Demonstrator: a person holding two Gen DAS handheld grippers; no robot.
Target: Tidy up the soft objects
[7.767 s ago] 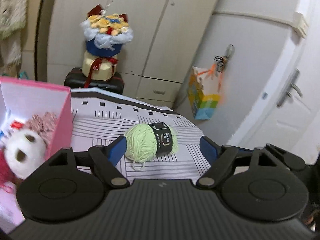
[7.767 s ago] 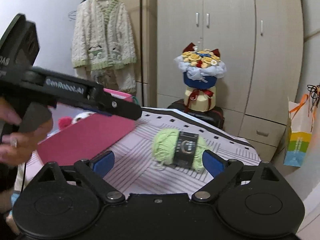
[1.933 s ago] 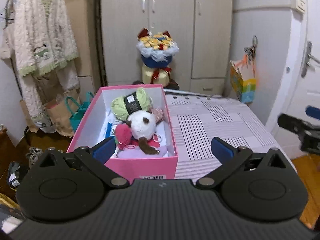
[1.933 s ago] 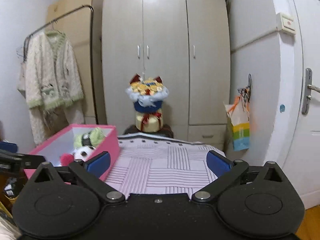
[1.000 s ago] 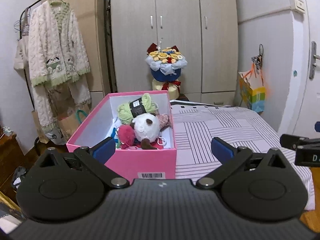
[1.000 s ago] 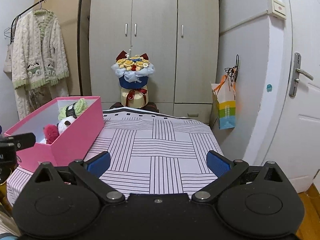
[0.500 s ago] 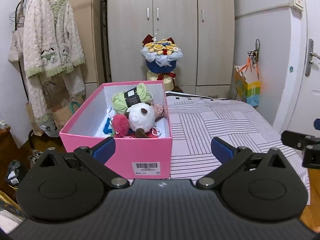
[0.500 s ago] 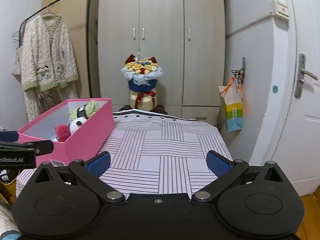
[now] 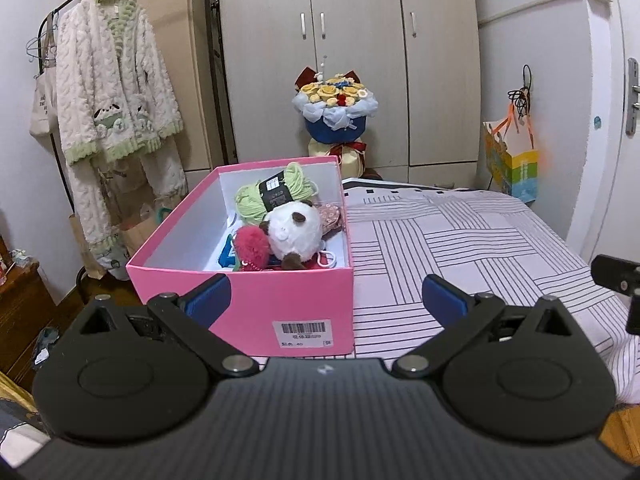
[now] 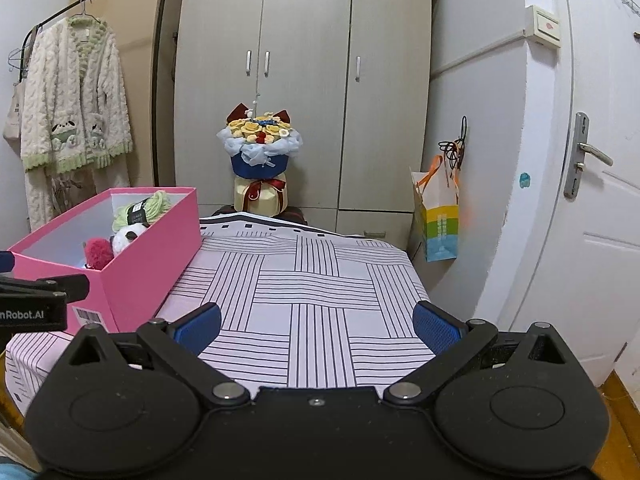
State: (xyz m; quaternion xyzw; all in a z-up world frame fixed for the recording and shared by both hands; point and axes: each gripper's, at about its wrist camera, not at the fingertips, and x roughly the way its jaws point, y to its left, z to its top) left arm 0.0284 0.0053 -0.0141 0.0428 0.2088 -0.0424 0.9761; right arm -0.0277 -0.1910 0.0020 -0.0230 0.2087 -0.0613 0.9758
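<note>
Hovering spread and empty near the striped tablecloth [image 10: 320,280], the left gripper [image 9: 326,294] and right gripper [image 10: 316,324] look finished: the lime-green yarn skein [image 9: 276,196] and white plush toy [image 9: 294,232] sit inside the pink cardboard box [image 9: 240,304] at left, so only a last check seems needed.

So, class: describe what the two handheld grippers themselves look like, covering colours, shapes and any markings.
Both the left gripper and the right gripper are matte black, with two round hubs, angled link bars with silver pivot pins, and blue ribbed pads on the fingers. In the right wrist view, the left gripper's side carries white lettering ending "Robot.AI".
</note>
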